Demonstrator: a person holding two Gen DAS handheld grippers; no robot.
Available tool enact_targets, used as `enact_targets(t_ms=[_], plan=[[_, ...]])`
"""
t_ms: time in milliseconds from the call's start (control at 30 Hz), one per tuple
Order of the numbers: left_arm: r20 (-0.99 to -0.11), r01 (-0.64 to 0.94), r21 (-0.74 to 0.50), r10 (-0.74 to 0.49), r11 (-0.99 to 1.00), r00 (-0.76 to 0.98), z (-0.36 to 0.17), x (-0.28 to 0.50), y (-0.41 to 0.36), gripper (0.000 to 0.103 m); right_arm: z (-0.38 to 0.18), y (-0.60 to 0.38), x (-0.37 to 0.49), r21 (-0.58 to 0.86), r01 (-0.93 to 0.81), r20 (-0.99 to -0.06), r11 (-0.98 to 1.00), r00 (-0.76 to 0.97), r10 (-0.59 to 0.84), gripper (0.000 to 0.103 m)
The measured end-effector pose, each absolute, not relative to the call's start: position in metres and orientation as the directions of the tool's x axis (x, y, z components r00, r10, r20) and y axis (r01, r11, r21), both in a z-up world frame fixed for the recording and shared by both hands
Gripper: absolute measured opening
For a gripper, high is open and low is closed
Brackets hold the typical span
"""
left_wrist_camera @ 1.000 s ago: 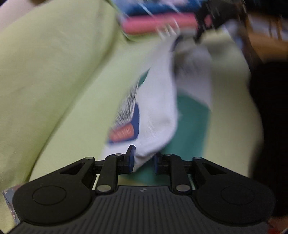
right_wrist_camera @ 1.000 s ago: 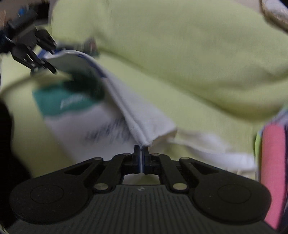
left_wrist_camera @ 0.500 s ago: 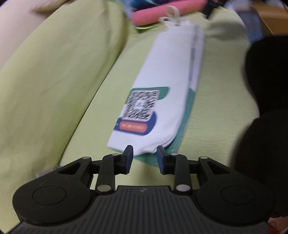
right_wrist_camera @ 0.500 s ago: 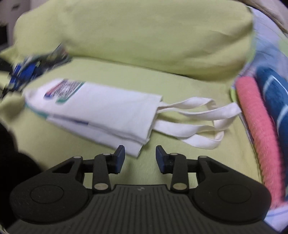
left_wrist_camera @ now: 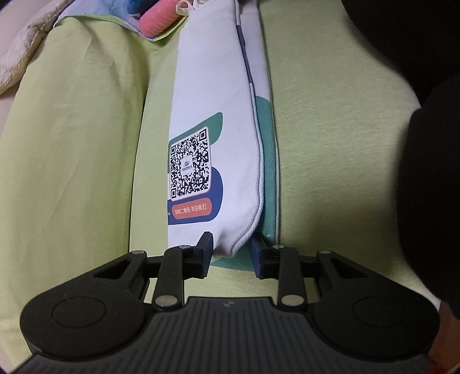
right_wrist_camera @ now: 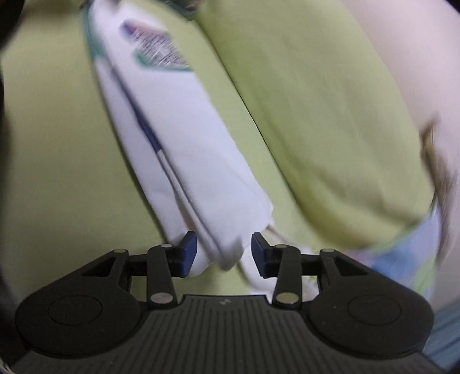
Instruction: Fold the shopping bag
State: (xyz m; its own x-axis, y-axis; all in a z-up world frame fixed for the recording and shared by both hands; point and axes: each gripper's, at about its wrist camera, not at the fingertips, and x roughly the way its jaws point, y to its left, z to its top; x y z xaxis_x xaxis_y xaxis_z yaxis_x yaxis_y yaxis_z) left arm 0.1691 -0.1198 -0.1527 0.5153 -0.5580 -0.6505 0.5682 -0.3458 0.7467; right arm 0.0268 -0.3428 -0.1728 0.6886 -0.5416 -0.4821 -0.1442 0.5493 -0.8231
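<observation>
The white cloth shopping bag point(left_wrist_camera: 218, 109) lies folded into a long narrow strip on the green sofa seat, with a QR code and teal and blue print facing up. My left gripper point(left_wrist_camera: 231, 253) is open, its jaws either side of the bag's bottom end. In the right wrist view the bag point(right_wrist_camera: 184, 149) runs away from me. My right gripper point(right_wrist_camera: 224, 253) is open around the bag's top end, where the handles lie under it.
The green sofa backrest point(left_wrist_camera: 72, 143) runs along one side of the bag and shows in the right wrist view point(right_wrist_camera: 316, 100). A pink rolled towel point(left_wrist_camera: 161, 20) lies past the bag's far end. A dark shape point(left_wrist_camera: 431, 187) stands at the seat's right edge.
Both grippers let go of the bag and opened. The bag dropped flat onto the seat as a folded strip. Both grippers then moved in close over its two ends.
</observation>
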Motion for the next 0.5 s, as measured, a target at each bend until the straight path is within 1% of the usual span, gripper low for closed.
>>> enact_targets(t_ms=[33, 67, 100, 167, 300, 367, 433, 500], plan=[[-0.658, 0.578, 0.74, -0.551, -0.345, 0.513, -0.153, 0.172, -0.118, 0.022, -0.173, -0.344, 0.03, -0.815, -0.158, -0.497, 0.557, 0.683, -0.534, 0.02], [-0.667, 0.586, 0.732, -0.541, -0.347, 0.512, -0.153, 0.175, -0.118, 0.013, -0.172, -0.346, 0.033, -0.801, -0.168, -0.518, 0.574, 0.676, -0.525, 0.017], [-0.673, 0.591, 0.727, -0.534, -0.351, 0.511, -0.154, 0.178, -0.117, 0.011, -0.167, -0.347, 0.035, -0.777, -0.157, -0.537, 0.61, 0.671, -0.512, 0.016], [-0.682, 0.606, 0.715, -0.536, -0.348, 0.498, -0.149, 0.178, -0.113, 0.01, -0.152, -0.35, 0.032, -0.735, -0.108, -0.546, 0.669, 0.679, -0.49, 0.014], [-0.686, 0.631, 0.704, -0.539, -0.325, 0.488, -0.142, 0.185, -0.101, 0.009, -0.135, -0.341, 0.019, -0.73, -0.09, -0.527, 0.677, 0.705, -0.474, 0.014], [-0.687, 0.637, 0.702, -0.54, -0.319, 0.486, -0.145, 0.181, -0.114, 0.009, -0.14, -0.338, 0.018, -0.732, -0.096, -0.531, 0.674, 0.7, -0.477, 0.014], [-0.692, 0.637, 0.699, -0.532, -0.325, 0.488, -0.149, 0.181, -0.112, 0.009, -0.15, -0.341, 0.021, -0.722, -0.109, -0.555, 0.683, 0.682, -0.477, 0.014], [-0.685, 0.626, 0.708, -0.531, -0.326, 0.499, -0.156, 0.181, -0.108, 0.008, -0.16, -0.34, 0.021, -0.727, -0.117, -0.559, 0.676, 0.672, -0.485, 0.014]])
